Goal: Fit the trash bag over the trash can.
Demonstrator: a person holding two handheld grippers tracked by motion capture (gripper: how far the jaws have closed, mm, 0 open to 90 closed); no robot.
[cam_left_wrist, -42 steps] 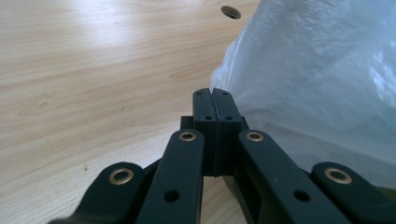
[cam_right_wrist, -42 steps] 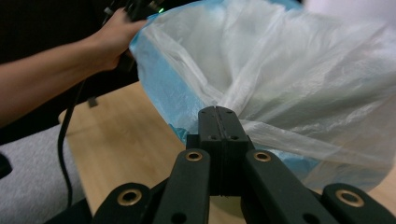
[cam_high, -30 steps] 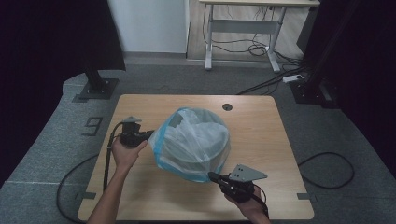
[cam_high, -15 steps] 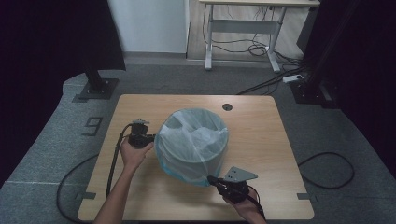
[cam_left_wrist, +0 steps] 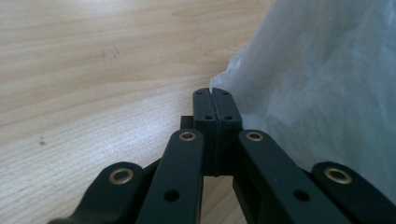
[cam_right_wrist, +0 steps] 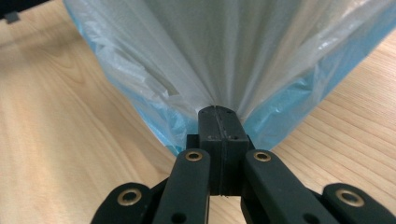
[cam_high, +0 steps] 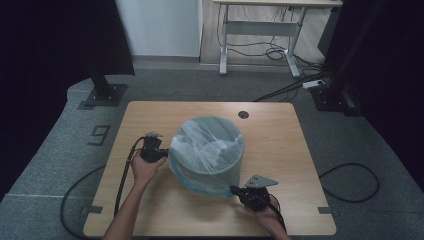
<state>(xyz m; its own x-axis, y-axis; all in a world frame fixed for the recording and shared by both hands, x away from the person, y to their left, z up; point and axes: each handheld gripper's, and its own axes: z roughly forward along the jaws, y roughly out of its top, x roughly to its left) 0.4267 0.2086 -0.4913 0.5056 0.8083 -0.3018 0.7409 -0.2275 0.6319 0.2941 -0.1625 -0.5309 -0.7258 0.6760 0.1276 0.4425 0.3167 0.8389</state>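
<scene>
Your left tool (cam_left_wrist: 215, 100) and right tool (cam_right_wrist: 218, 116) each clamp the translucent pale-blue plastic bag (cam_high: 207, 152) on the wooden counter (cam_high: 280, 135).

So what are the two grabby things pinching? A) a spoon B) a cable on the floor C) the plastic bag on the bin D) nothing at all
C: in each gripper view the jaws are shut on the thin plastic bag, the left gripper at its side and the right gripper at its lower edge.
</scene>
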